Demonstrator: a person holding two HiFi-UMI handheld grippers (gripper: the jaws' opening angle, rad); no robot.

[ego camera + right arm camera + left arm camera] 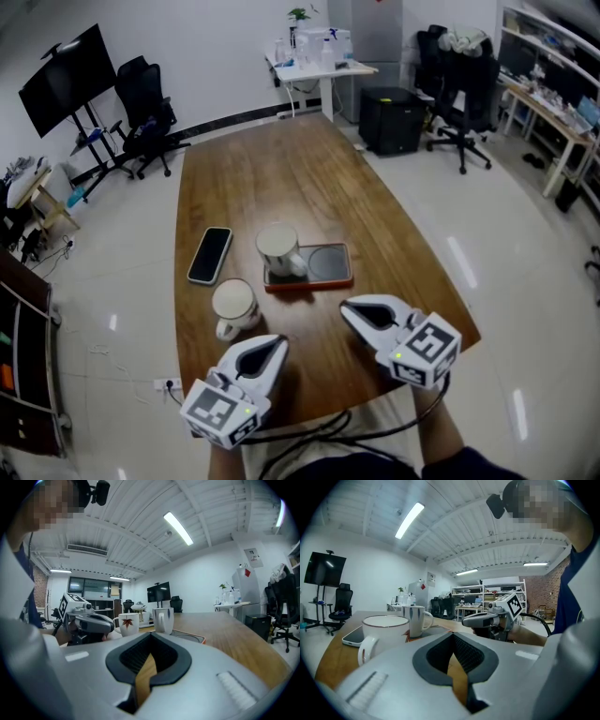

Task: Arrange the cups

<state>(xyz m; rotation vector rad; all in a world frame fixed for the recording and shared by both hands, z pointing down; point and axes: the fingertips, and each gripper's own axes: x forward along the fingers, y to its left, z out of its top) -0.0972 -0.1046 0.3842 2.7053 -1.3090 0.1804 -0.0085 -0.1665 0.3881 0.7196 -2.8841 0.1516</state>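
Left claw (pixel 277 345) closed, empty, near cup (pixel 233 303) just ahead, right claw (pixel 349 312) closed, empty, far cup (pixel 278 248) beyond

We saw the table (pixel 309 178) as brown wood, its grain plain under a soft sheen. The far cup (pixel 278 248) and the near cup (pixel 232 305) by the table's left edge looked like white glazed ceramic, glossy. The tray (pixel 330 263) had a smooth dark-grey face and an orange rim. The phone (pixel 210 254) showed a glossy black face. The left gripper (pixel 277 343) and right gripper (pixel 349 310) wore smooth matt grey plastic shells, their pads (pixel 465 652) dark and ribbed. The floor (pixel 487 234) was pale, glossy, and mirrored the lights.
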